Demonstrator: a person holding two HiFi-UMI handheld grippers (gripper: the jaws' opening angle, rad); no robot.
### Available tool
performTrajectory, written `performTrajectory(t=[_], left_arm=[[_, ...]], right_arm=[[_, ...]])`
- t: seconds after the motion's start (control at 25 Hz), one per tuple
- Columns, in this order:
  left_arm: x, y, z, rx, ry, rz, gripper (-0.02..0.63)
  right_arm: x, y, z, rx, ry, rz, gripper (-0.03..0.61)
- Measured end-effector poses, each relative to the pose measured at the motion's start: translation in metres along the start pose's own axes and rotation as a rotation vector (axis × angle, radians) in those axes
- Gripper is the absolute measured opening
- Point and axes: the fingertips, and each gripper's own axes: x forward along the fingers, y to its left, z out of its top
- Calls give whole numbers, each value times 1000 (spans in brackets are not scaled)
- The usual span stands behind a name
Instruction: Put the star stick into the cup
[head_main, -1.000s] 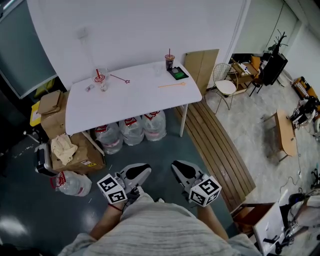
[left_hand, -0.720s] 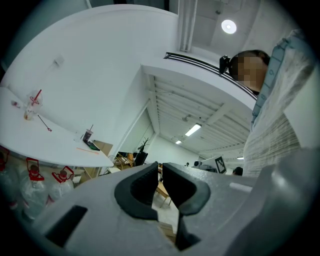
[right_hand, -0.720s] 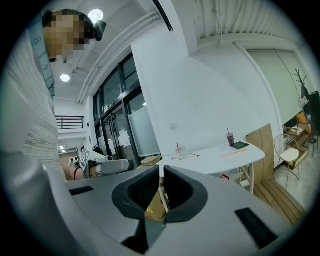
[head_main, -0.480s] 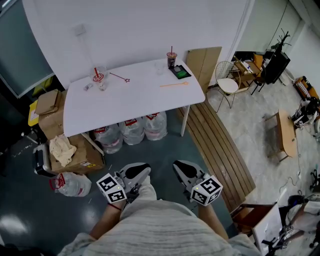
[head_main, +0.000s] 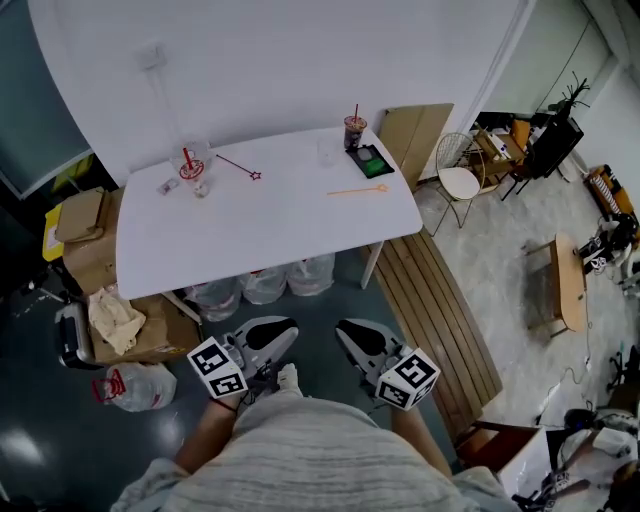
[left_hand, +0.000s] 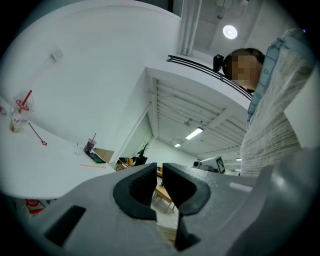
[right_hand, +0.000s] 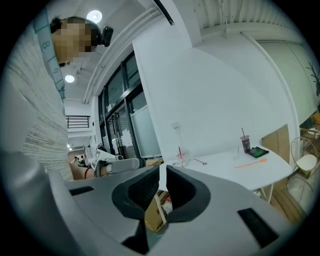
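Star stick (head_main: 238, 167) lies flat on the white desk (head_main: 270, 225), just beside the clear cup (head_main: 191, 166) — its thin red shaft runs away from the cup, with the star at the far tip. Well apart from the cup, off the desk's near edge, the left gripper (head_main: 283, 328) and right gripper (head_main: 347, 332) hover side by side. The left fingers (left_hand: 137, 187) and the right fingers (right_hand: 142, 192) are drawn almost together on nothing — only a slit shows between them.

Office-like workroom: white table (head_main: 270, 225), cardboard boxes (head_main: 78, 216), wire chair (head_main: 458, 180).
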Motion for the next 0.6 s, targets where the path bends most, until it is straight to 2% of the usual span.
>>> performTrajectory(t=[0.28, 0.6], left_arm=[[2, 73, 37, 34, 22, -1, 37], [15, 129, 42, 1, 32, 33, 37]], right_arm=[[68, -37, 16, -4, 8, -19, 11], [109, -80, 15, 17, 62, -33, 11]])
